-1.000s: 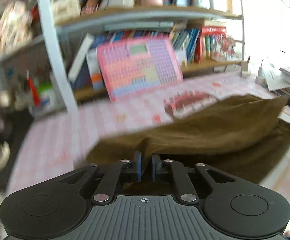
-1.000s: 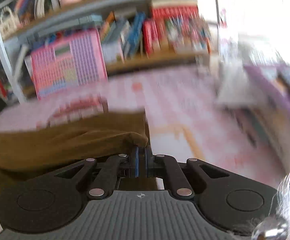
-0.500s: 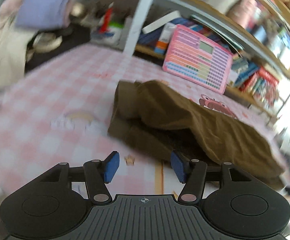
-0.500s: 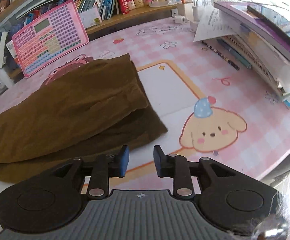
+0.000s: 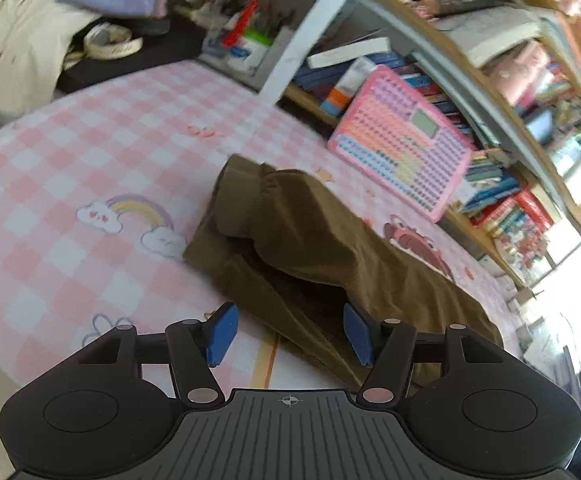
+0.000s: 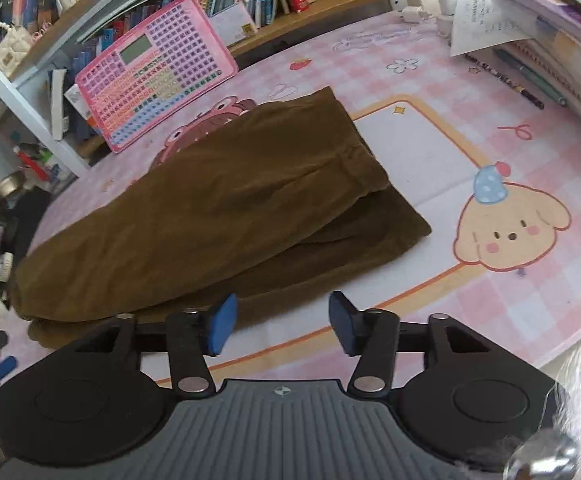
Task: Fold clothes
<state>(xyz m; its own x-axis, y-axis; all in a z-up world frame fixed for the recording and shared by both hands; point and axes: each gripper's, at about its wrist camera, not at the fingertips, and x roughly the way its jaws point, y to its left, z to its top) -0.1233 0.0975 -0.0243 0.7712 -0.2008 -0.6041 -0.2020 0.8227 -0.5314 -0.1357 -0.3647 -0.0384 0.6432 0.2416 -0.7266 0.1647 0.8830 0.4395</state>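
Note:
A brown garment lies folded over on the pink checked table cover. Its upper layer sits loosely on the lower one. It also shows in the left wrist view, with a bunched end at the far left. My left gripper is open and empty, just above the garment's near edge. My right gripper is open and empty, at the garment's front edge near its right end.
A pink toy keyboard leans on the bookshelf behind the garment. Stacked books and papers lie at the table's right. Clothes are piled beyond the table's left end. The table edge runs close on the right.
Both grippers let go of the brown garment, opened and drew back. The garment now lies folded on the table. The left view swung round to the garment's left end.

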